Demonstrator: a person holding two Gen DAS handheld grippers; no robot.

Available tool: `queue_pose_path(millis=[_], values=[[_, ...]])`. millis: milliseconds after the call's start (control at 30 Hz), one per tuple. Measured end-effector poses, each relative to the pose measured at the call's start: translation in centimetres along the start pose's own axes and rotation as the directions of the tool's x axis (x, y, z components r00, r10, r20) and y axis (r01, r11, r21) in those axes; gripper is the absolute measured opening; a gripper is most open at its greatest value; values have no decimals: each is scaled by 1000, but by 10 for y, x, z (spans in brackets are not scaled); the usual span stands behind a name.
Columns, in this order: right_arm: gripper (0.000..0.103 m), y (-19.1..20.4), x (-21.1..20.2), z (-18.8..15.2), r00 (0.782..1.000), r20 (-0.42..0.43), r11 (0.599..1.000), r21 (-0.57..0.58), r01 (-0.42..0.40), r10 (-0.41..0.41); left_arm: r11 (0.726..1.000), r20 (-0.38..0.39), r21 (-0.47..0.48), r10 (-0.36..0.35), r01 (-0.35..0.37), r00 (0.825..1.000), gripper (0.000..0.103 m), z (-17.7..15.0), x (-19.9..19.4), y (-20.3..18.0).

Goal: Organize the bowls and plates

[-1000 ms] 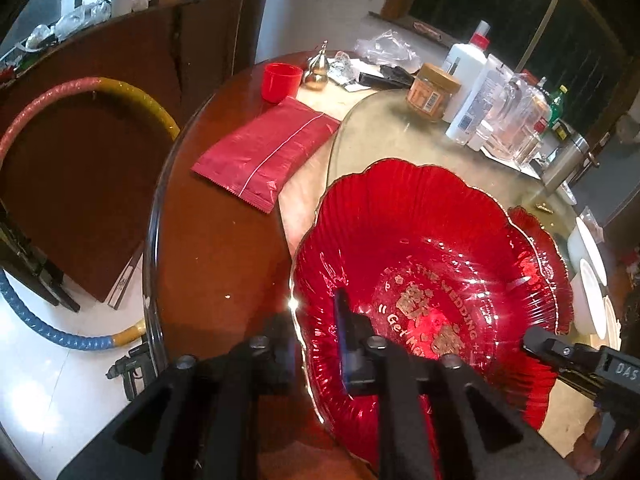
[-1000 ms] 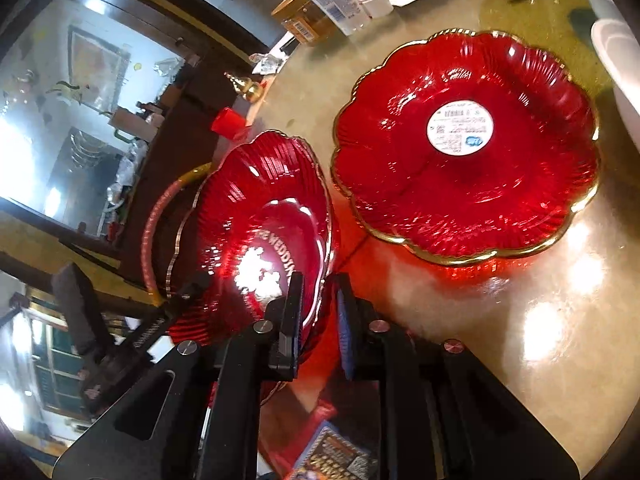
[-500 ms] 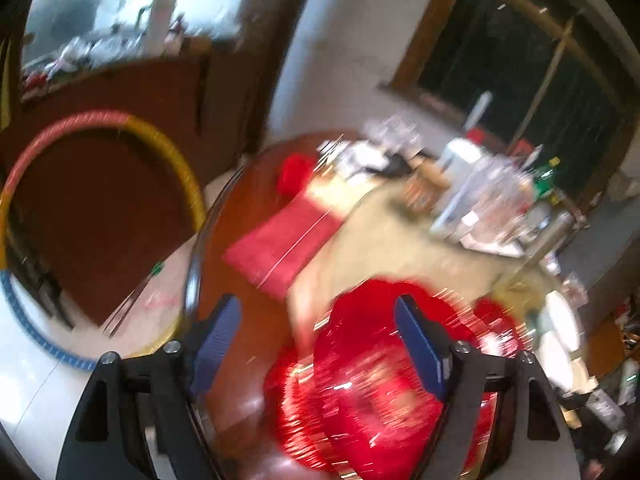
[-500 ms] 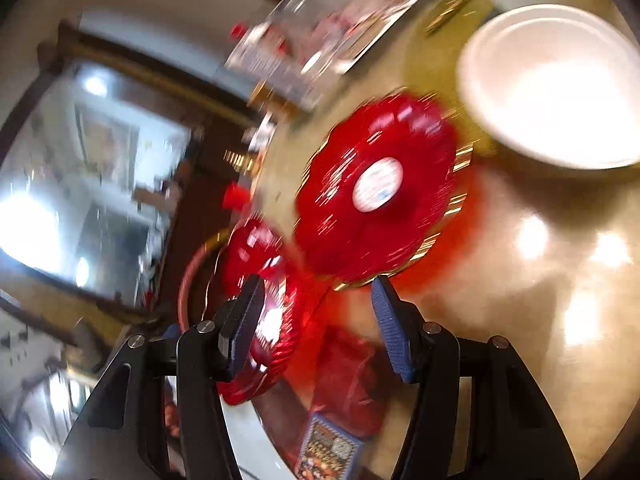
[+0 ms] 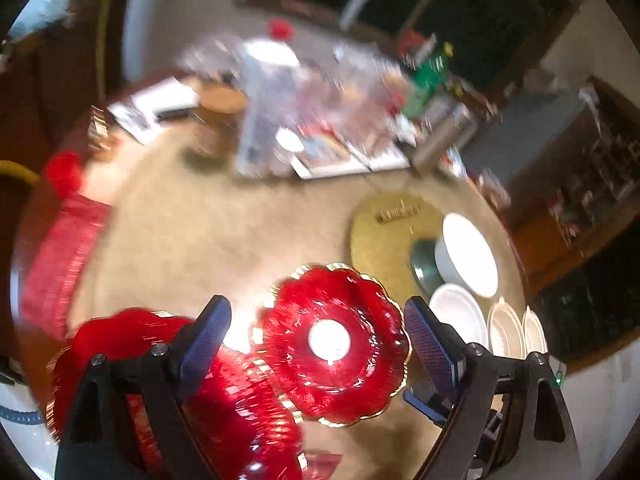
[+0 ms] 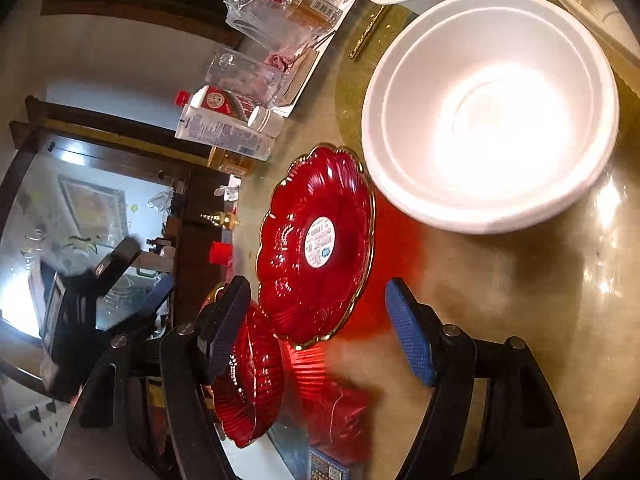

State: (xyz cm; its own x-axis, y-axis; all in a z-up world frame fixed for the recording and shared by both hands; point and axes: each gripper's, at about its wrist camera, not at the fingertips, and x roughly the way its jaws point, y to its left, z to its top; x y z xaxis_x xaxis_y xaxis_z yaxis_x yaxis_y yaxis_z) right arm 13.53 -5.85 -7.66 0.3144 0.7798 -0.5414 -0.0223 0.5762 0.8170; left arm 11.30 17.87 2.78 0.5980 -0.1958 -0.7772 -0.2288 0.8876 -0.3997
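Left tongs [image 5: 318,338]: jaws wide and opening, nothing between the pads; they hang above the desk [image 5: 224,232]. Framed between the jaws in the left wrist view, but lying flat on the desk below them, is the red scalloped plate with a white sticker [image 5: 334,354].

A second red scalloped plate [image 5: 160,380] sits at the near left, at the desk's rim, partly behind the left finger. Whether the two red rims touch: cannot tell, view blurred.

Right tongs [image 6: 320,324]: jaws also apart and opening, empty. In the right wrist view the stickered plate [image 6: 316,244] lies beyond the pads, with the other red plate [image 6: 246,384] nearer the desk's edge beside the left-hand finger.

A large white bowl [image 6: 490,110] stands just beside the stickered plate's gilt rim; contact not resolvable. More white bowls [image 5: 466,254] run along the right side of the desk.

Open surface: broad bare patch of desk left of the gold disc [image 5: 386,232]. Far side is crowded with bottles [image 6: 224,134] and packets. A red bag [image 5: 60,252] lies at the left edge.
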Motion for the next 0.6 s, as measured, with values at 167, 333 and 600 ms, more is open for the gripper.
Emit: queue_pose_path(millis=[167, 333, 600], values=[[71, -3, -1, 10, 1000, 5, 1000, 13, -16, 16, 999, -97, 0, 51, -51, 994, 87, 5, 36, 5], [71, -7, 4, 12, 1000, -2, 1000, 12, -23, 23, 999, -175, 9, 36, -35, 984, 84, 6, 57, 3], [71, -16, 16, 13, 998, -44, 998, 40, -45, 47, 985, -246, 96, 162, -142, 956, 54, -1, 86, -1]])
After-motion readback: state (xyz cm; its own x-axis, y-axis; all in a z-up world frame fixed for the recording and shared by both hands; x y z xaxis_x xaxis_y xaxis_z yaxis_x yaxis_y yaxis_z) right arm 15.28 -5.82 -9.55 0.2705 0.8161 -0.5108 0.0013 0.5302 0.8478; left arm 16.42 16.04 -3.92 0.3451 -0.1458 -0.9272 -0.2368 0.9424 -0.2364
